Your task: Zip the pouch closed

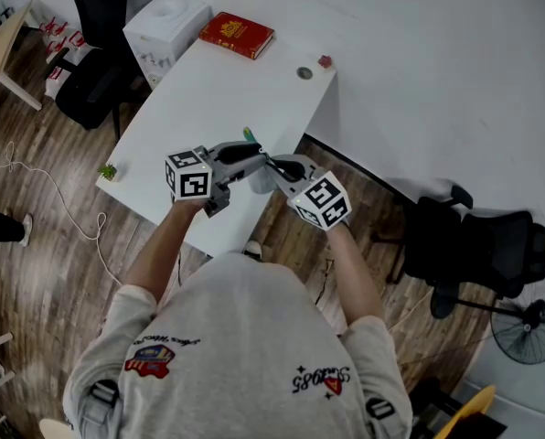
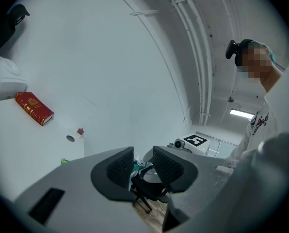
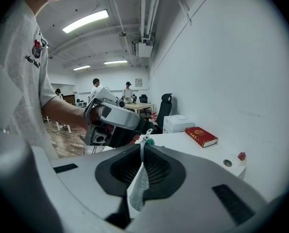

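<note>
I hold both grippers close together above the near edge of the white table (image 1: pixel 208 99). The pale pouch (image 1: pixel 262 180) hangs between them. In the right gripper view its thin fabric edge (image 3: pixel 138 183) runs up between the pads of my right gripper (image 3: pixel 142 152), which is shut on it. At the pouch's top sits a small white zip pull (image 3: pixel 145 139), close to the tip of my left gripper (image 3: pixel 145 128). In the left gripper view a green and white bit of the pouch (image 2: pixel 136 167) lies in the gap of my left gripper (image 2: pixel 143 166), whose pads stand apart.
On the table lie a red book (image 1: pixel 236 35), a white box (image 1: pixel 167 26), a small round disc (image 1: pixel 304 72), a tiny red flower (image 1: pixel 325 61) and a small green plant (image 1: pixel 107 170). Black office chairs (image 1: pixel 478 240) and a fan (image 1: pixel 528 323) stand on the wooden floor.
</note>
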The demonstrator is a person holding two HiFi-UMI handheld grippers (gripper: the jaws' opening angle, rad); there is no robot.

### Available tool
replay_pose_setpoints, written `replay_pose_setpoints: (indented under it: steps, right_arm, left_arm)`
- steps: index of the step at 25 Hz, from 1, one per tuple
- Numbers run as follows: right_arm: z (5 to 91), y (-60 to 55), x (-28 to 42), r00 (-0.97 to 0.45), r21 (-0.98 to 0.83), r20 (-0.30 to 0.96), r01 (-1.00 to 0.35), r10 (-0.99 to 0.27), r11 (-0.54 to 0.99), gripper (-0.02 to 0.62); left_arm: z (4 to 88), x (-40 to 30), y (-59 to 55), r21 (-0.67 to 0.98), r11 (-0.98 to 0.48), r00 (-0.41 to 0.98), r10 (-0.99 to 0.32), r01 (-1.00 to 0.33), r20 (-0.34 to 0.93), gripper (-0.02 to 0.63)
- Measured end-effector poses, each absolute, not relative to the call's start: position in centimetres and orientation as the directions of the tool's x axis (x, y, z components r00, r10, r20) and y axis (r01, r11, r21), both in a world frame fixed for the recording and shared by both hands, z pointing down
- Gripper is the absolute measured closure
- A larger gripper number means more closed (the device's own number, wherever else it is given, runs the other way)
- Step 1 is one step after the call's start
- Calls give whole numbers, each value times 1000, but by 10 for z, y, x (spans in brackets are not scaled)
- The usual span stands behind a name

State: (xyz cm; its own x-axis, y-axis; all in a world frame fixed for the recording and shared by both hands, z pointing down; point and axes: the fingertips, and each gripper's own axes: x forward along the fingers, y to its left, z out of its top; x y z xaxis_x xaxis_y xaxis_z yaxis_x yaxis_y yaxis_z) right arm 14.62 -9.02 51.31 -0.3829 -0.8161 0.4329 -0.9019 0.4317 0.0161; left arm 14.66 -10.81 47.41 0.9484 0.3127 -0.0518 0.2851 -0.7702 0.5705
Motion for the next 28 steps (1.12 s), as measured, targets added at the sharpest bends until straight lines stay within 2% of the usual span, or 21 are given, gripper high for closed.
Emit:
replay_pose_setpoints:
  steps: [11,18,28]
  right_arm:
    - [516,-91,141,-387,11,436,-900,-813,435,578]
    - [515,-91,139,-389,13,435,-899,-812,438,578]
    - [512,-92,137,-400,-11,423,-899,-813,437,578]
  left_arm:
    - [479,145,-105,567,-777,952,302,275,-48,528]
    - [481,143,-109,571,-780,958,284,255,-40,591]
    - [476,141,-108,477,-849,967,255,229,-11,598]
